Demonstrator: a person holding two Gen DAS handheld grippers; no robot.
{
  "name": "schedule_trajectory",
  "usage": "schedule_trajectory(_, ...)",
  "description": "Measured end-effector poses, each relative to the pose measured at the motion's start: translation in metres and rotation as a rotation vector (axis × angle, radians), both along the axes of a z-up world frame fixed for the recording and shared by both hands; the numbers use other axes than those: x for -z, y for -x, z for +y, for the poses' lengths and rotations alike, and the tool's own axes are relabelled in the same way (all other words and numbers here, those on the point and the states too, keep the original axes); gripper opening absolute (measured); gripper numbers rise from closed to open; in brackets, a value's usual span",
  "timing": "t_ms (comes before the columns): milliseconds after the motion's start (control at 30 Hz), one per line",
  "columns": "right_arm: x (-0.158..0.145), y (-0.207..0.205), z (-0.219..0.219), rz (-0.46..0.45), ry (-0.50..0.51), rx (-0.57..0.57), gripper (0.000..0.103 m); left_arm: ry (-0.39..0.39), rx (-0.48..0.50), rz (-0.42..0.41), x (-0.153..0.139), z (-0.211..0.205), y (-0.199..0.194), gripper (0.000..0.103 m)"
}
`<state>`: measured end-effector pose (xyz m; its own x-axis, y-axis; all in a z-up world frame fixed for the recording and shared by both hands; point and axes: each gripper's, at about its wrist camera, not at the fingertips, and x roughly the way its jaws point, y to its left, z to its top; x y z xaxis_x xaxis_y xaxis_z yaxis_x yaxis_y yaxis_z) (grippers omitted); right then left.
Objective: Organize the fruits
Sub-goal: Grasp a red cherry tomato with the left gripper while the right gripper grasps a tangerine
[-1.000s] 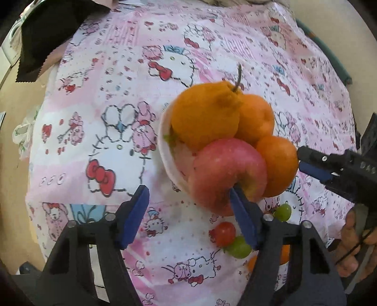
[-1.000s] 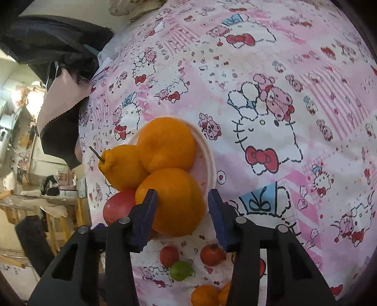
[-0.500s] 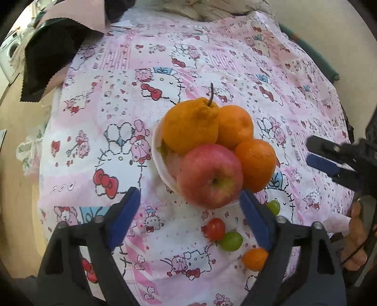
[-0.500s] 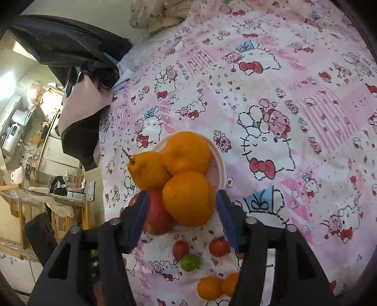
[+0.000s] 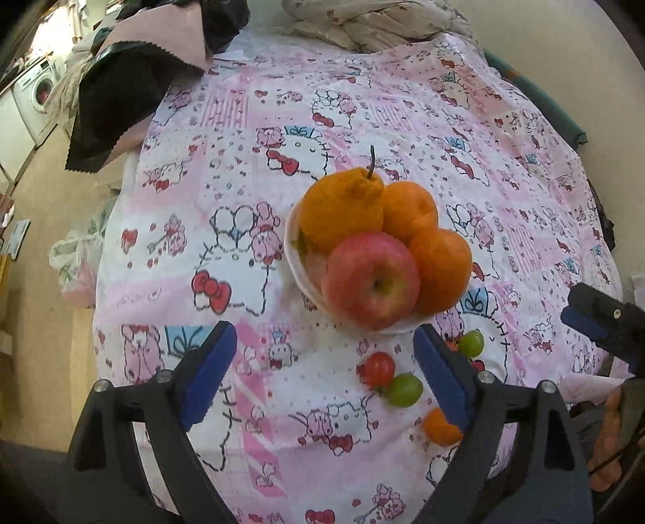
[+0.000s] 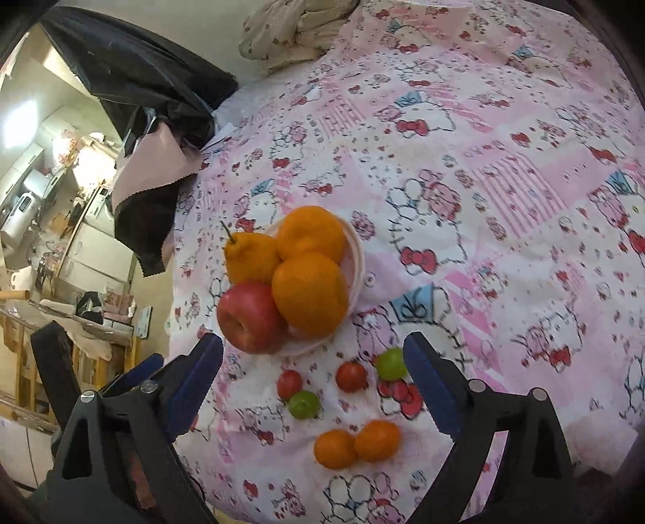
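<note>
A white bowl (image 5: 296,262) (image 6: 356,258) on the pink patterned cloth holds a red apple (image 5: 371,280) (image 6: 250,316), a stemmed bumpy orange fruit (image 5: 342,209) (image 6: 250,258) and two oranges (image 5: 441,270) (image 6: 310,294). In front of it lie red cherry tomatoes (image 5: 377,369) (image 6: 350,377), green grapes (image 5: 405,389) (image 6: 304,404) and two small tangerines (image 6: 356,443). My left gripper (image 5: 322,371) is open and empty, just short of the bowl. My right gripper (image 6: 312,383) is open and empty above the small fruits.
A black and pink cloth (image 5: 121,100) (image 6: 153,193) hangs over the table's far left edge. A crumpled floral fabric (image 5: 375,24) (image 6: 290,28) lies at the back. The right gripper shows at the right of the left wrist view (image 5: 600,322).
Both grippers have pulled back from the bowl and opened wider. The right gripper has let go of the front orange, and the left's finger has left the apple. More small fruit shows.
</note>
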<state>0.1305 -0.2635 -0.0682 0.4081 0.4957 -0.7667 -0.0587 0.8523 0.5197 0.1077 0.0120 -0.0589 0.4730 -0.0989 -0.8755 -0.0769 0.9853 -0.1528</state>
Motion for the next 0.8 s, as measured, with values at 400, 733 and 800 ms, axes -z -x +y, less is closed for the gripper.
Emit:
schedule_trajectory(400, 0.028, 0.027, -0.020, 0.122, -0.008, 0.064, 0.093, 0.025, -0.002, 0.042, 0.014, -0.015, 0.018, 0.087)
schedule_trajectory(733, 0.036, 0.019, -0.025, 0.159, -0.036, 0.113, 0.093, 0.131, 0.035, 0.196, 0.060, -0.035, 0.003, 0.067)
schedule_trajectory(800, 0.037, 0.018, -0.025, 0.158, -0.028, 0.111, 0.093, 0.144, 0.038, 0.213, 0.066, -0.040, -0.006, 0.066)
